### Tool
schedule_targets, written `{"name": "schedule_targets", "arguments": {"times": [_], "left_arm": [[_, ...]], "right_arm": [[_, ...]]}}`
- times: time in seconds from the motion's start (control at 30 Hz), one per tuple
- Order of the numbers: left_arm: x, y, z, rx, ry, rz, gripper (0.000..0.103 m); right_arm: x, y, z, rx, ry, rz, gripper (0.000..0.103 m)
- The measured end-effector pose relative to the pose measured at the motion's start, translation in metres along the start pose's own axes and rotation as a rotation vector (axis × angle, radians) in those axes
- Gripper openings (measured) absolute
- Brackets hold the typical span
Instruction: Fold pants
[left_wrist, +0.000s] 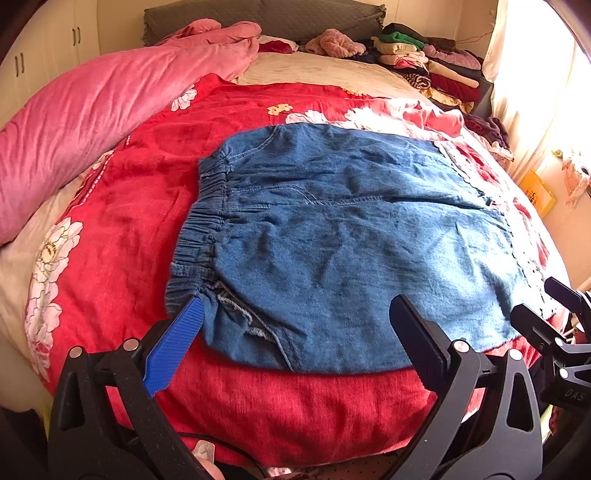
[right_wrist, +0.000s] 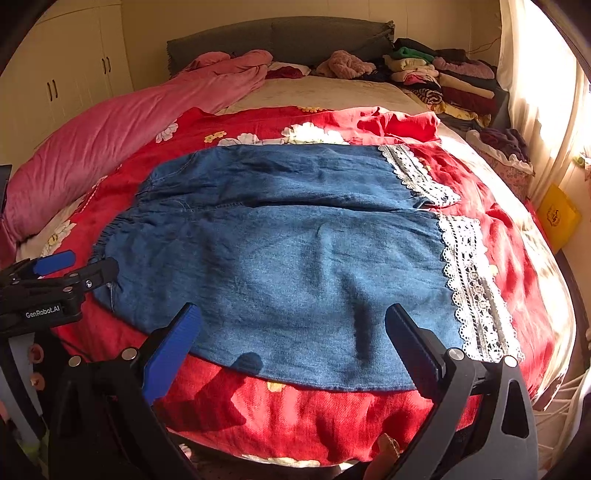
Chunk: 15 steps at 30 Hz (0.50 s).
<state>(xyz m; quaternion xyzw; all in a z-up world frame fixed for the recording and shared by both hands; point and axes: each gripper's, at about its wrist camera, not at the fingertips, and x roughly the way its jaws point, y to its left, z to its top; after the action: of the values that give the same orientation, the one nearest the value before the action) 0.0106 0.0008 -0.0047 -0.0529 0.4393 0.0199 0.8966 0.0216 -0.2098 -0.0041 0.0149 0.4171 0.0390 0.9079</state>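
While spread-fingered and empty, left gripper (right_wrist: 79, 267) lettered "GenRobot.AI", right gripper (right_wrist: 293, 332) likewise; denim pants (right_wrist: 295, 258) crosswise, waistband leftward.

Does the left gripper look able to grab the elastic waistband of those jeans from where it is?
Probably yes: the left gripper is open right at the near end of the waistband, with nothing lying between them on the red blanket.

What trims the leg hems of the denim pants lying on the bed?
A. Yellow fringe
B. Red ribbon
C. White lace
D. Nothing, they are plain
C: a band of white lace runs along the hem end of the pants, opposite the elastic waistband; both grippers, left and right, are open above the near edge.
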Motion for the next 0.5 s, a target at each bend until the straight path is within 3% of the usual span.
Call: {"name": "schedule_targets", "arguments": {"times": [0.17, 0.5], "left_arm": [[0.014, 0.015, 0.02, -0.02, 0.018, 0.002, 0.094], [0.053, 0.063, 0.07, -0.098, 0.047, 0.027, 0.094]], "right_arm": [[0.021, 0.001, 0.027, 0.0, 0.045, 0.064, 0.099], [0.082, 0.017, 0.109, -0.122, 0.057, 0.111, 0.099]]}}
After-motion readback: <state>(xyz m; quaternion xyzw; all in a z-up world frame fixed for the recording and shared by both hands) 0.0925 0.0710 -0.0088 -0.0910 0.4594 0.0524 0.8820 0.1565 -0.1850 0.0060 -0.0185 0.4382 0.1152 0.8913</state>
